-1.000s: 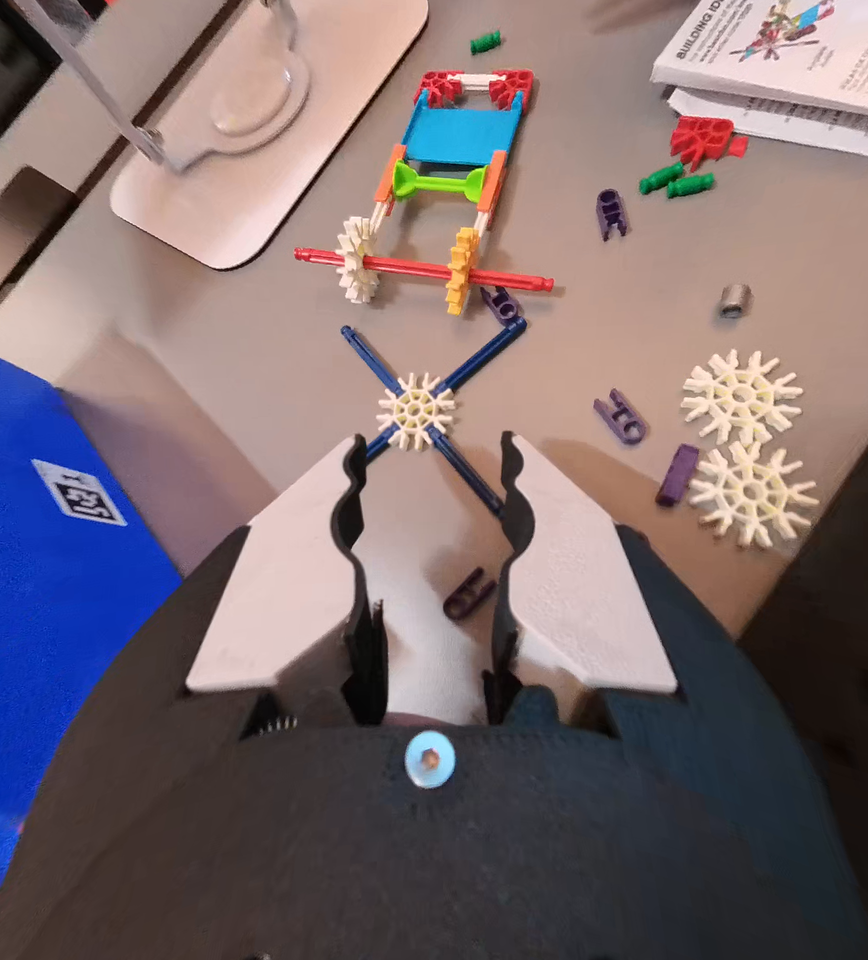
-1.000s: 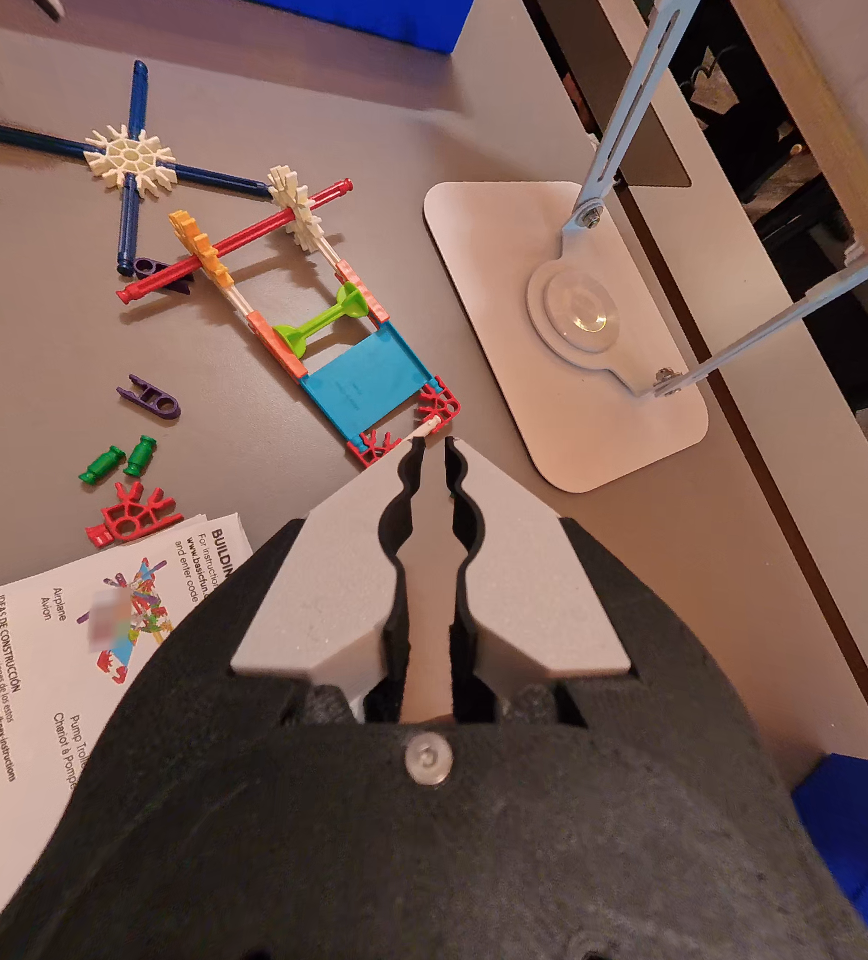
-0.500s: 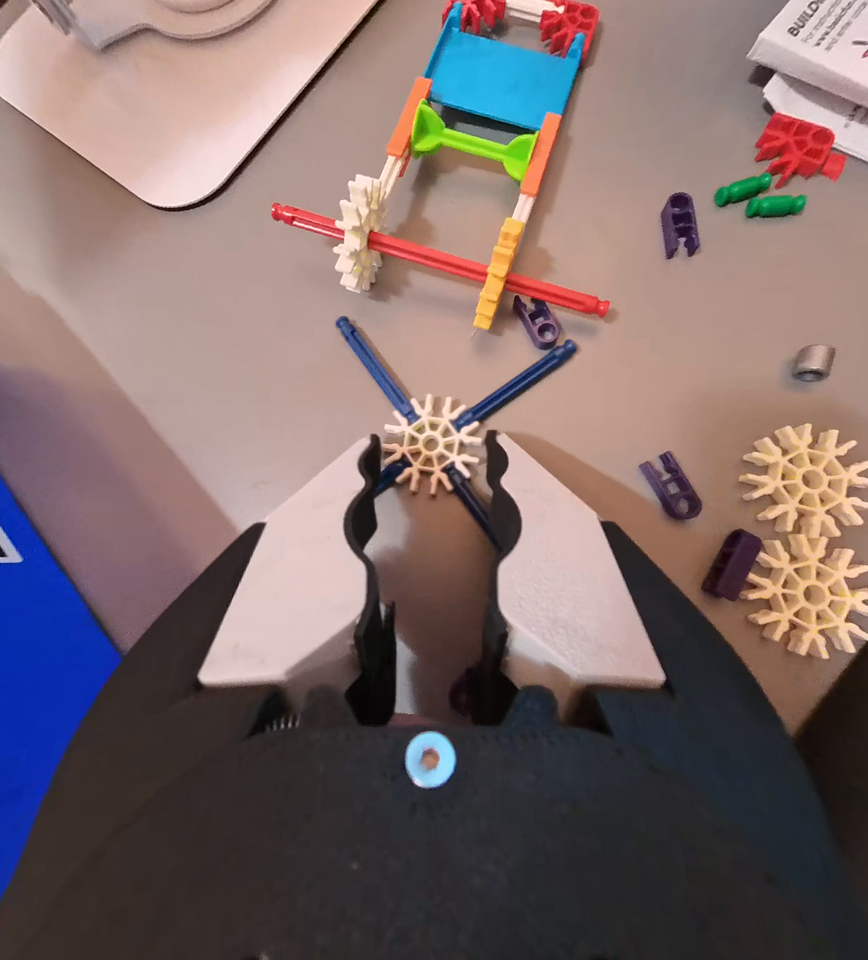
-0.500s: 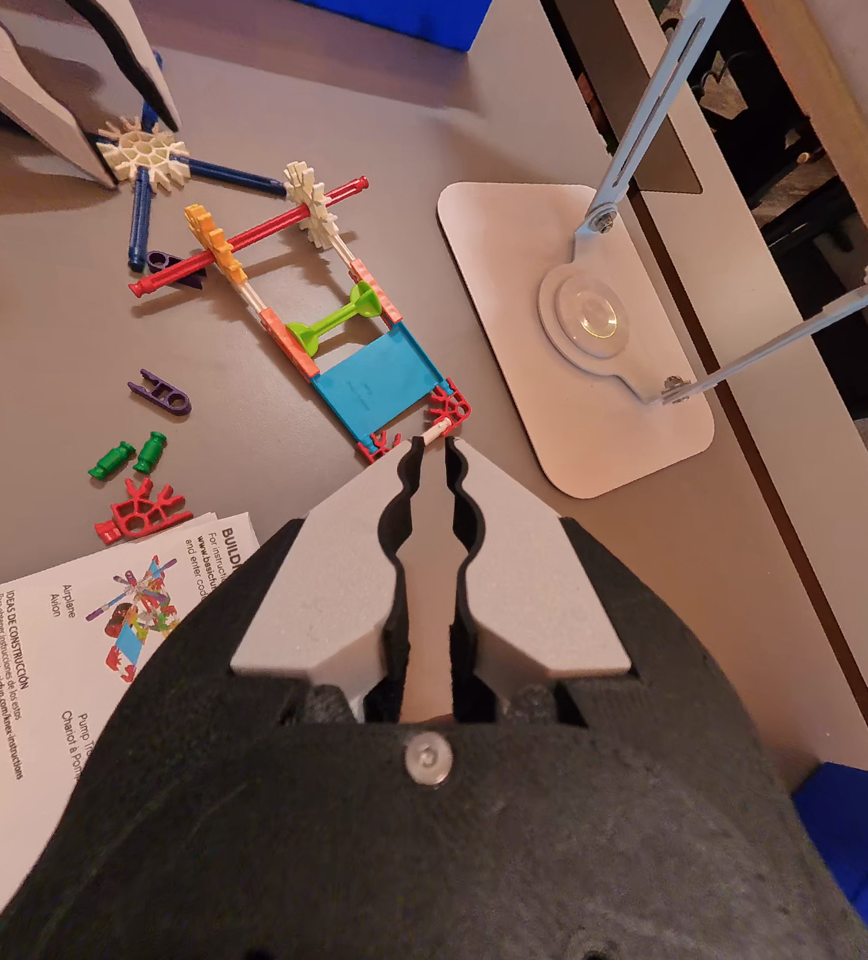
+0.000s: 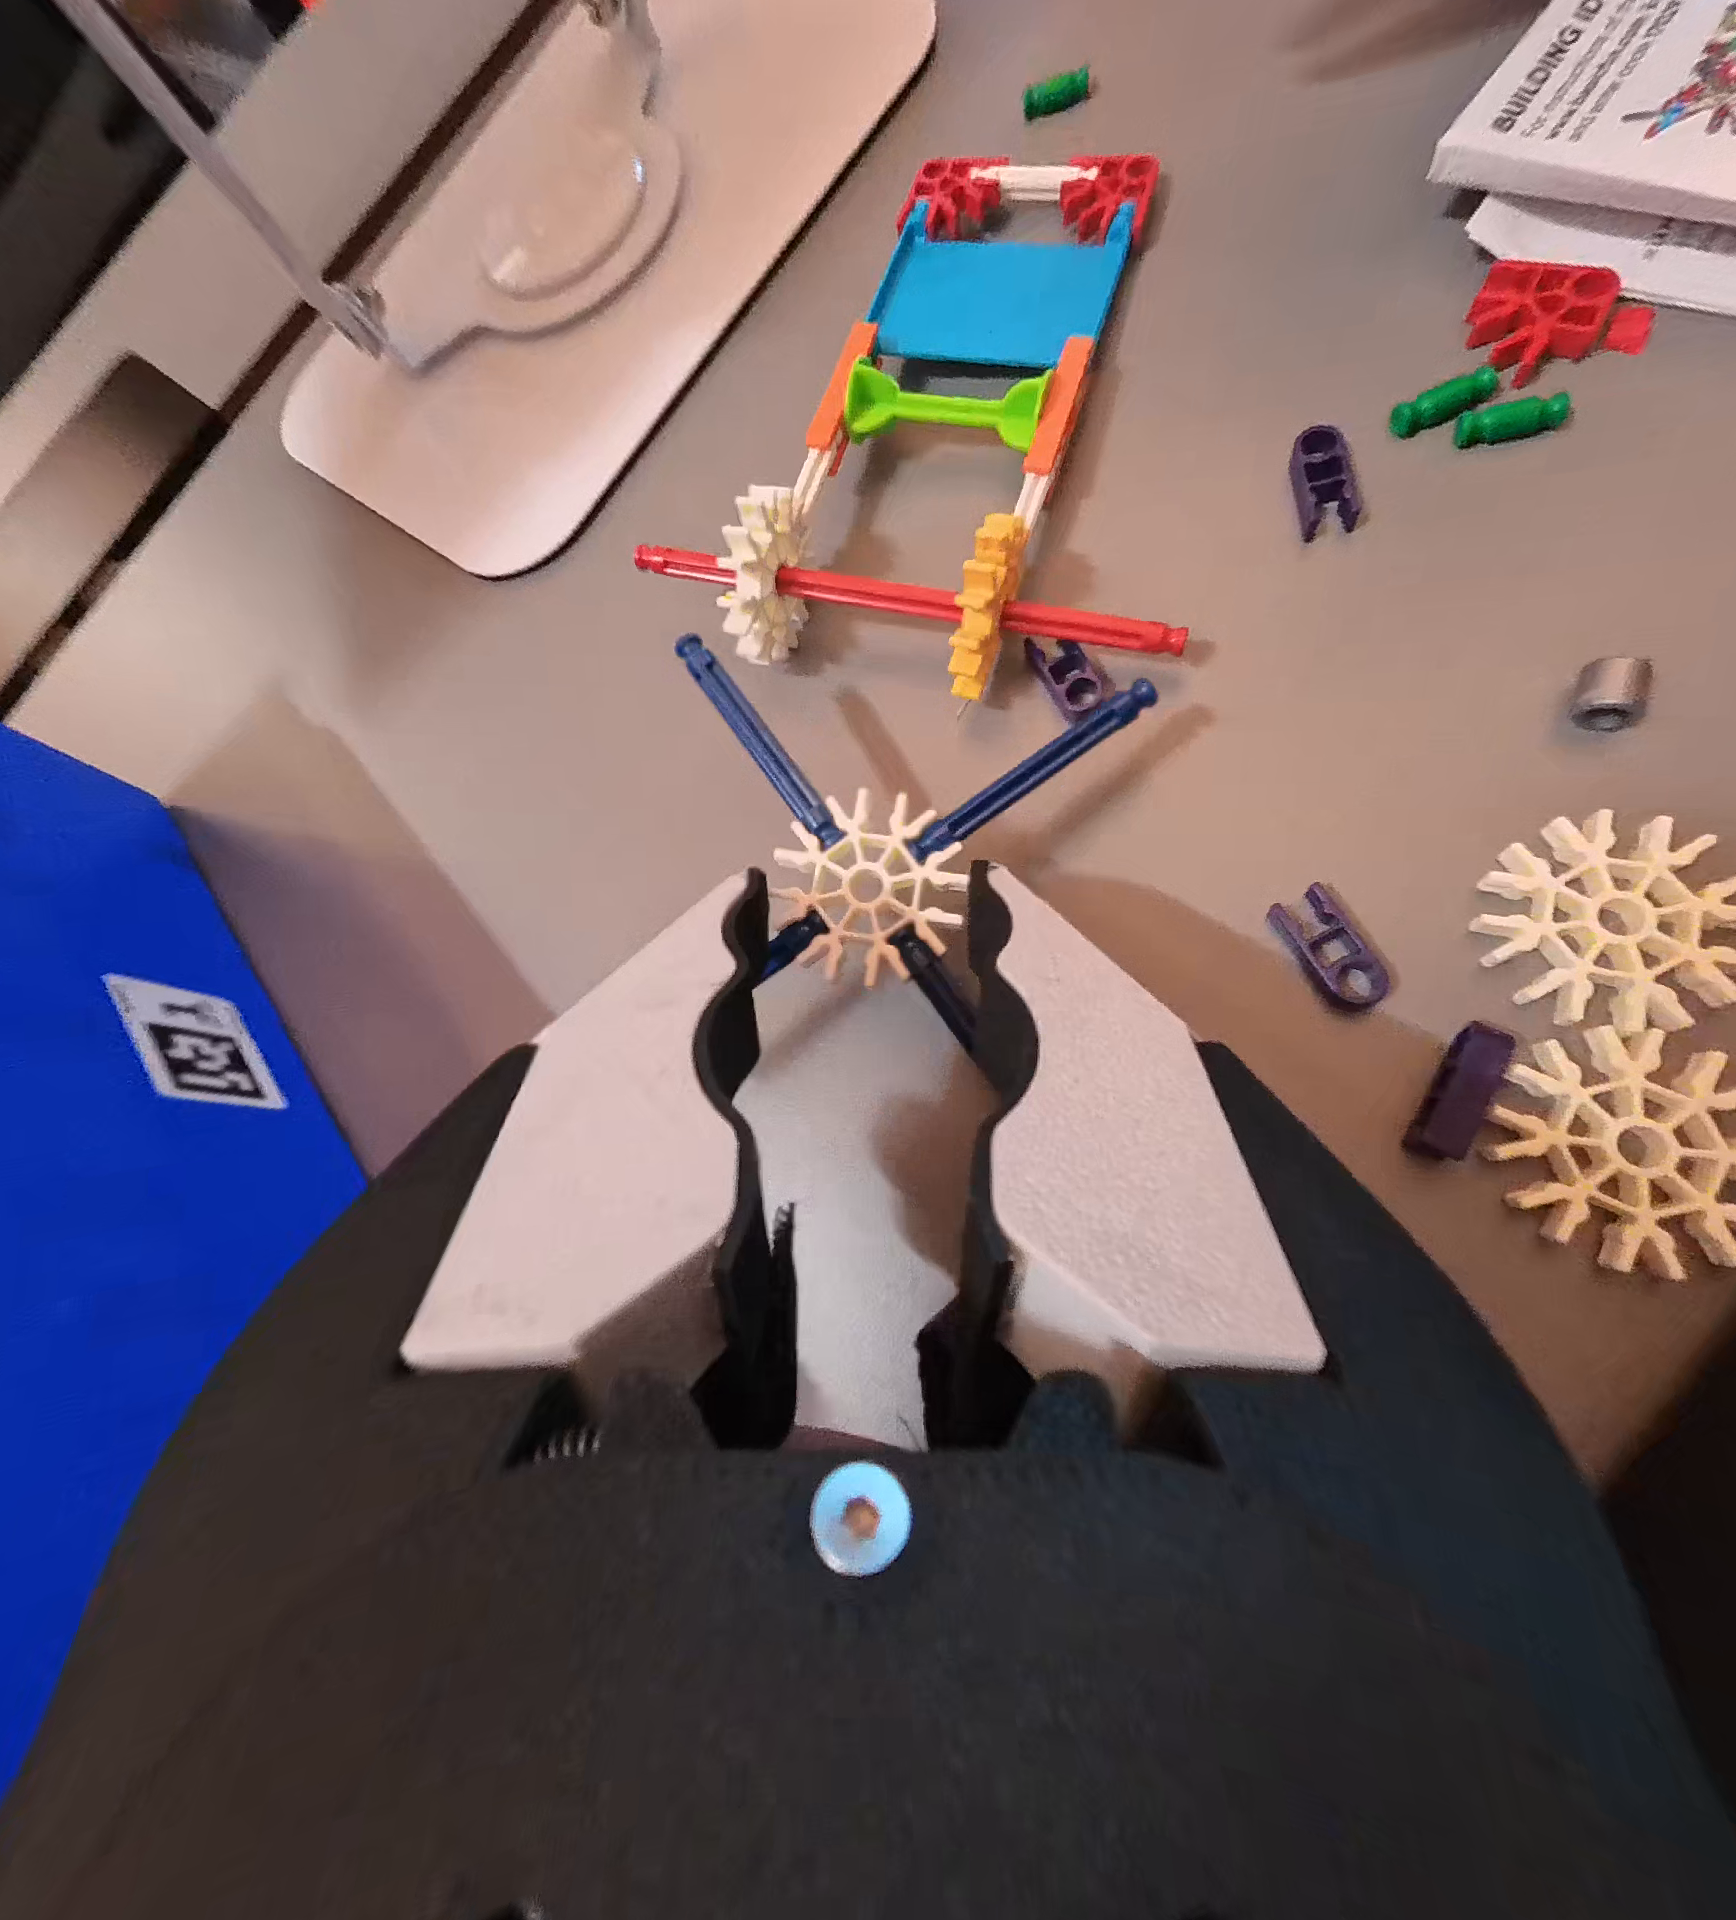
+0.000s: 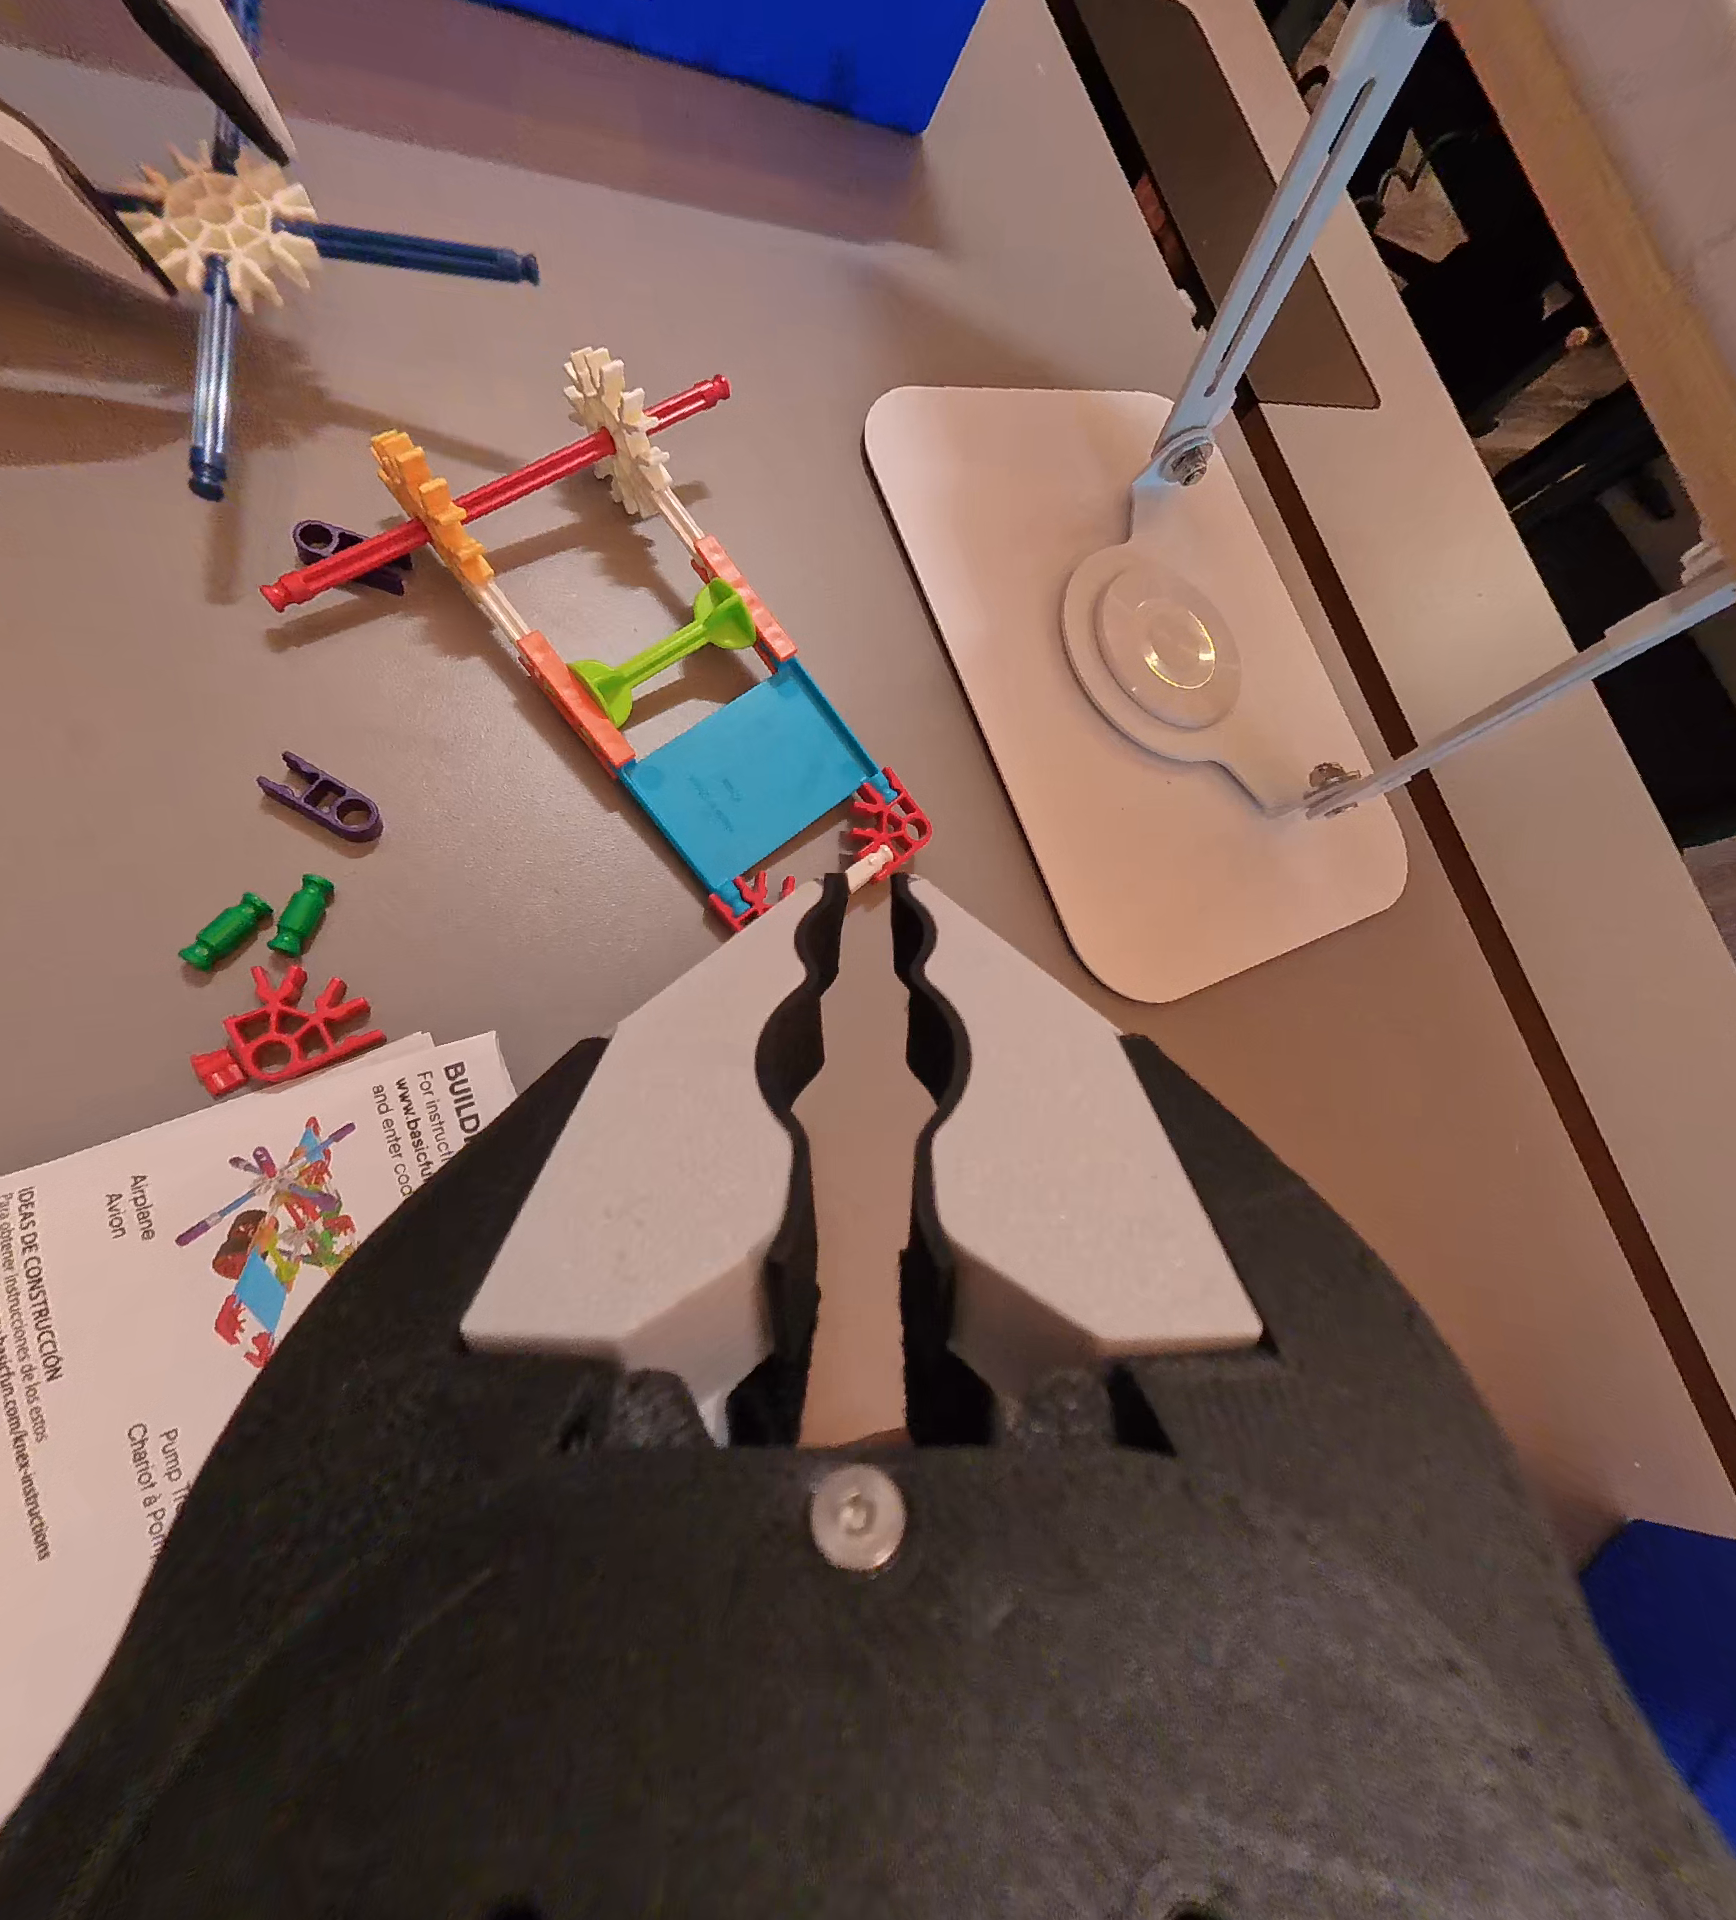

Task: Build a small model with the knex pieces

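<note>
My left gripper [image 5: 869, 899] is shut on a white snowflake connector [image 5: 869, 888] with dark blue rods [image 5: 1035, 769] plugged into it. Shadows under the rods show it held a little above the grey table [image 5: 1363, 727]. In the right wrist view the connector [image 6: 220, 234] sits between that gripper's fingers [image 6: 2, 166]. A partly built model with a blue panel [image 6: 750, 790] and a red axle rod [image 6: 490, 494] lies flat. My right gripper [image 6: 862, 883] is shut to a narrow gap. Its tips are at the model's short white end rod [image 6: 872, 860]; contact is unclear.
A lamp base [image 6: 1134, 727] stands beside the model. Booklets [image 5: 1653, 135] lie at the far right and a blue box [image 5: 64, 1091] at the left. Two loose white snowflakes [image 5: 1617, 920], purple clips [image 5: 1326, 945], green rods [image 5: 1477, 405], a red connector [image 5: 1544, 307] and a grey sleeve [image 5: 1610, 694] are scattered. Some 20 centimeters of space lies between my two pairs of fingers.
My left gripper moved forward onto the snowflake connector, closed on it and raised it with its blue rods. My right gripper stayed at the model's end.
</note>
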Demonstrator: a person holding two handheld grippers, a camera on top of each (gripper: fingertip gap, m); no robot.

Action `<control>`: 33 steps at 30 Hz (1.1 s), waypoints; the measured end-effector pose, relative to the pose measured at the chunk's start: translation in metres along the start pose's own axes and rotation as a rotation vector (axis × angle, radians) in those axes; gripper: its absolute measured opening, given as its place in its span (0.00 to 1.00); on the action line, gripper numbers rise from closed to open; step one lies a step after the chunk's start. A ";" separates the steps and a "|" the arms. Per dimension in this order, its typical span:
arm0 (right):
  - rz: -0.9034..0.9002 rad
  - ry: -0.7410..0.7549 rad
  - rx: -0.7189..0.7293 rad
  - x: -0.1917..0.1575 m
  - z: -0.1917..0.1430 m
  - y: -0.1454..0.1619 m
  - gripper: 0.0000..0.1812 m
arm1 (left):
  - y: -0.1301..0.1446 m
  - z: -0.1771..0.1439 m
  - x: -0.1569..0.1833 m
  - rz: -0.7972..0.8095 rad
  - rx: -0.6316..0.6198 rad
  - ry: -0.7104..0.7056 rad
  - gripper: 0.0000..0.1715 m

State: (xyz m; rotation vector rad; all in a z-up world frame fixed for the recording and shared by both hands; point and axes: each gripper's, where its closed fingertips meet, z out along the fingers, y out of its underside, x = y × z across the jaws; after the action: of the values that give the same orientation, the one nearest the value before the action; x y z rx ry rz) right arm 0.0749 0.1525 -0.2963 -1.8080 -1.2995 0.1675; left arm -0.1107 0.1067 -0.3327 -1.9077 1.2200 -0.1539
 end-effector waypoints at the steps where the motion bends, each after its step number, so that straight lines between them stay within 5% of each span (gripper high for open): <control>1: 0.000 0.000 0.001 0.000 0.000 0.000 0.04 | -0.001 -0.002 -0.002 0.014 0.009 -0.027 0.21; 33: 0.010 -0.051 -0.010 -0.007 0.004 0.005 0.06 | 0.013 0.001 0.005 0.055 -0.012 0.008 0.21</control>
State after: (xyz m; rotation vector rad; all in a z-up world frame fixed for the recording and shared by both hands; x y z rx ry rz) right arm 0.0723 0.1487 -0.3049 -1.8293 -1.3290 0.2145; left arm -0.1170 0.1014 -0.3438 -1.8836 1.2802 -0.1259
